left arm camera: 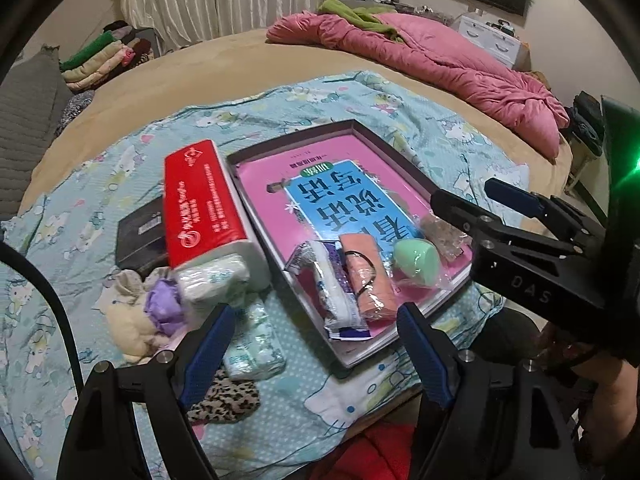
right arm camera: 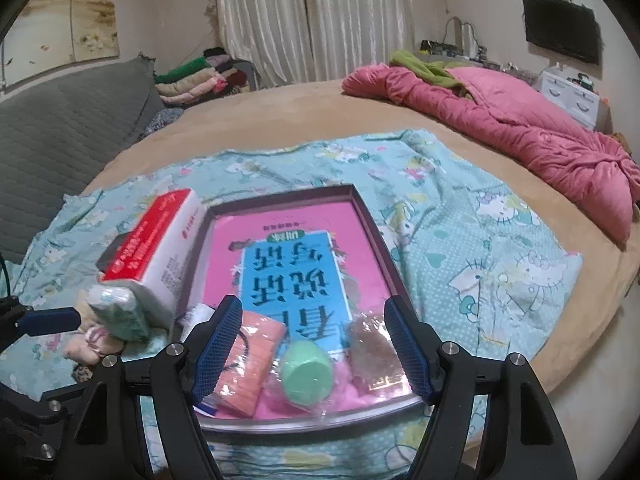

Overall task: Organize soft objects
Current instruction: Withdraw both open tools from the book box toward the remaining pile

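A shallow box (left arm camera: 352,126) (right arm camera: 360,208) with a pink and blue book cover inside lies on the Hello Kitty sheet. At its near end lie a green sponge egg (left arm camera: 414,258) (right arm camera: 308,372), an orange wrapped pack (left arm camera: 366,276) (right arm camera: 248,364), a white and purple packet (left arm camera: 336,292) and a brownish clear bag (left arm camera: 442,232) (right arm camera: 374,350). My left gripper (left arm camera: 316,354) is open and empty, above a small tissue pack (left arm camera: 256,346). My right gripper (right arm camera: 314,346) (left arm camera: 484,196) is open and empty, hovering over the green egg.
A red and white tissue box (left arm camera: 204,204) (right arm camera: 156,248) leans on a dark box (left arm camera: 140,236). A white wrapped pack (left arm camera: 212,280) (right arm camera: 116,312), a plush toy (left arm camera: 136,320) and leopard cloth (left arm camera: 228,400) lie near it. A pink quilt (left arm camera: 460,68) (right arm camera: 520,128) lies on the bed.
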{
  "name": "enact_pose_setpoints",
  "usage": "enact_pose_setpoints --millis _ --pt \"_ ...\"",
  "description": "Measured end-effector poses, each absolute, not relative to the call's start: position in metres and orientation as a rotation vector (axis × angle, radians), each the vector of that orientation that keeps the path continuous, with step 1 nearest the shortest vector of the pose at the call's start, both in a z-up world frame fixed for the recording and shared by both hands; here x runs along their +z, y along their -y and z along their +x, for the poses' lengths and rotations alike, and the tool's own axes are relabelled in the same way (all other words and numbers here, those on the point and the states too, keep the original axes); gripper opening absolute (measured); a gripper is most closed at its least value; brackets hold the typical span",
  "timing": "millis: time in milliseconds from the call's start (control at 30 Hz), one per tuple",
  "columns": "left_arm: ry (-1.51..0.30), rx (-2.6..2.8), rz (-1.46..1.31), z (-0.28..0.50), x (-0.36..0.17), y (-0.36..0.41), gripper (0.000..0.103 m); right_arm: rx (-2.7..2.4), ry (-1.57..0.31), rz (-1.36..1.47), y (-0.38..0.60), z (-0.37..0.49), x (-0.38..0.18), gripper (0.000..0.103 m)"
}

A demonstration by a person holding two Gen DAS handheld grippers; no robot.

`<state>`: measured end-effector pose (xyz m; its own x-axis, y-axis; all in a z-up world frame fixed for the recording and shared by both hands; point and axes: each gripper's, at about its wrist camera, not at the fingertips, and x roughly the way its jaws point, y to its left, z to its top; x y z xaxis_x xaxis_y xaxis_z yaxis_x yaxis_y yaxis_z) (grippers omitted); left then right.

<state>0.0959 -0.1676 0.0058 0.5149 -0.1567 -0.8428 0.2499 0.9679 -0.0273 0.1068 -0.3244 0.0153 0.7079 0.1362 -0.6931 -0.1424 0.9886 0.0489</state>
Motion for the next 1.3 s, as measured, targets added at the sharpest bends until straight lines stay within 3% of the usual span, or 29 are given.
enact_pose_setpoints --millis 600,1300 --pt "-0.967 -0.156 0.037 0.081 0.031 0.113 0.083 0.265 -0.695 -0.039 0.277 0.081 0.064 0.075" --pt "-0.940 0.015 -0.121 0.063 0.046 0.012 0.083 0.360 -0.678 -0.108 0.234 0.060 0.082 0.075"
